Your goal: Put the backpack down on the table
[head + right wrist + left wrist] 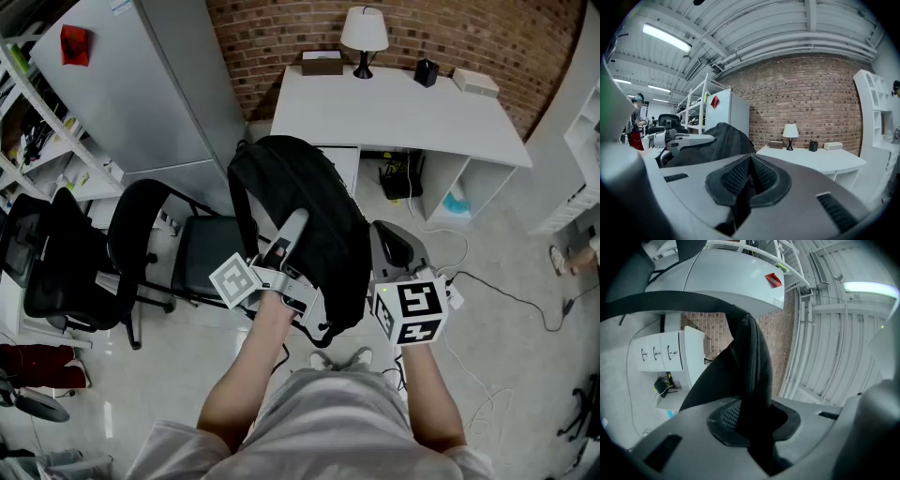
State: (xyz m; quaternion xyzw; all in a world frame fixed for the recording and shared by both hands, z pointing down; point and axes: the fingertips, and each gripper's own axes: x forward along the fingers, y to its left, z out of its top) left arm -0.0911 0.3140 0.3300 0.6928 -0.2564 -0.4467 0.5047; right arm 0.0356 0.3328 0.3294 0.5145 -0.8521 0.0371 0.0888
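Observation:
A black backpack (pixel 309 206) hangs in the air in front of me, between an office chair and the white table (pixel 403 117). My left gripper (pixel 289 230) reaches up into it and is shut on one of its black straps (pixel 750 362), which runs between the pads (pixel 729 416). My right gripper (pixel 394 246) is just right of the bag's lower side. Its jaws (pixel 750 176) stand together with nothing between them. From the right gripper view the backpack (pixel 717 140) and the left gripper (pixel 689 139) lie to the left.
On the table's far edge stand a lamp (pixel 364 37), a box (pixel 322 62) and small items. A black office chair (pixel 187 253) is left of the bag, a grey cabinet (pixel 141 84) behind it. Cables (pixel 506 291) trail over the floor at right.

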